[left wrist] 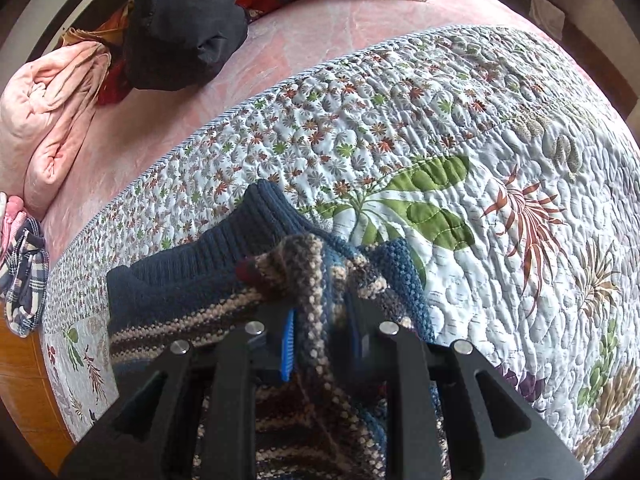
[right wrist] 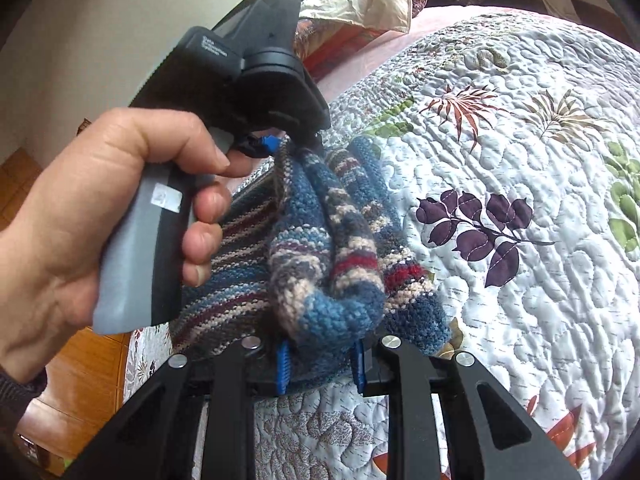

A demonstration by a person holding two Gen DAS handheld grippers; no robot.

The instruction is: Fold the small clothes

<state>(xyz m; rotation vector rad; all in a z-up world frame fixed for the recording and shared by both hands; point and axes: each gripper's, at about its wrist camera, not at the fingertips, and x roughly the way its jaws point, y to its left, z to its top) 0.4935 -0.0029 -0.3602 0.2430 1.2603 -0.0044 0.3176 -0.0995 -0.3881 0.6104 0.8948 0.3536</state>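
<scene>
**Both grippers clamp a bunched striped sweater over the quilt**

Far left in the left wrist view, a rumpled pink fleece blanket (left wrist: 48, 120) sits on the pink bed sheet (left wrist: 320, 36), with a dark navy garment (left wrist: 184, 28) heaped beside it. Moving in, the small knitted sweater with blue, cream and maroon stripes (left wrist: 304, 276) lies on the white quilted bedspread printed with leaves and flowers (left wrist: 500, 160), its ribbed navy hem (left wrist: 224, 236) spread flat on the left. The left gripper (left wrist: 324, 340) pinches a gathered fold of the knit between its blue-padded fingers (left wrist: 289, 344), the wool filling the gap.

Over to the right wrist view: on the left, the person's left hand (right wrist: 100, 208) wraps the grey-and-black handle of the left gripper, which bites the sweater's far edge. Centre frame, the sweater (right wrist: 320, 240) bunches into thick rolls between the two tools. At the bottom, the right gripper (right wrist: 322, 364) has its fingers (right wrist: 283, 368) pressed onto the near roll of blue knit. To the right, bare quilt with a purple leaf sprig (right wrist: 476, 228).
</scene>
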